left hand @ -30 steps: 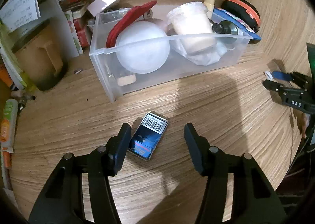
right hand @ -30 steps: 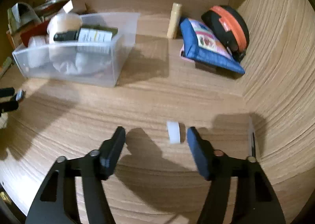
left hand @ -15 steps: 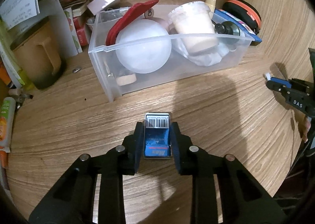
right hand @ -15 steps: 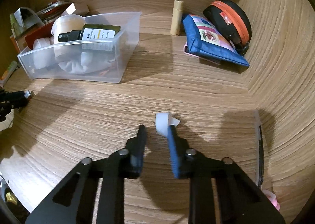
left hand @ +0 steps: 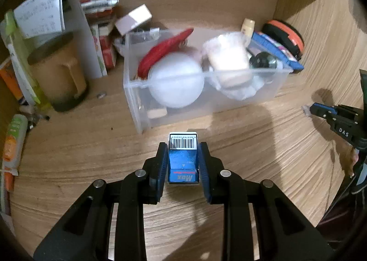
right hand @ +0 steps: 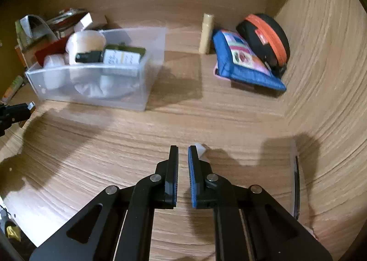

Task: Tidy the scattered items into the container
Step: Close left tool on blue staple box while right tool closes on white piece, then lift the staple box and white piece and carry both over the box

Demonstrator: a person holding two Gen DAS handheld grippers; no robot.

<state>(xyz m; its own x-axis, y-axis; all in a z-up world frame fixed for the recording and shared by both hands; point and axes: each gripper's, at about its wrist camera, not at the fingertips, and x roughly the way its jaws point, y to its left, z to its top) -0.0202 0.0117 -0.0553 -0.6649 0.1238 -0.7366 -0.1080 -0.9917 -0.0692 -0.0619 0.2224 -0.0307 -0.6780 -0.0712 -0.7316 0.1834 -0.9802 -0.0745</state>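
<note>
Left wrist view shows the left tool (left hand: pixel 182 160) clenched on a small blue box (left hand: pixel 182 159), its pads pressing both long sides, the barcode end pointing forward. The box sits just short of the clear plastic container (left hand: pixel 137 105) on the wooden worktop (left hand: pixel 68 151). Inside the container lie a white ball (left hand: pixel 176 79), a red flat item (left hand: pixel 164 51), a pale tub (left hand: pixel 227 61) and white crumpled wrapping (left hand: pixel 238 91). A brown mug (left hand: pixel 58 77) stands to the container's left, among papers and packets.

Right wrist view shows the right tool (right hand: pixel 183 154) nearly closed, with a narrow gap between its pads and nothing visibly in that gap. A small white piece (right hand: pixel 200 149) peeks out just past the outer side of the right finger, touching or almost touching it; whether it is gripped cannot be told. Farther back sit the container (right hand: pixel 146 91), a blue pouch (right hand: pixel 247 70), a black and orange case (right hand: pixel 266 38) and an upright tan tube (right hand: pixel 206 34).
</note>
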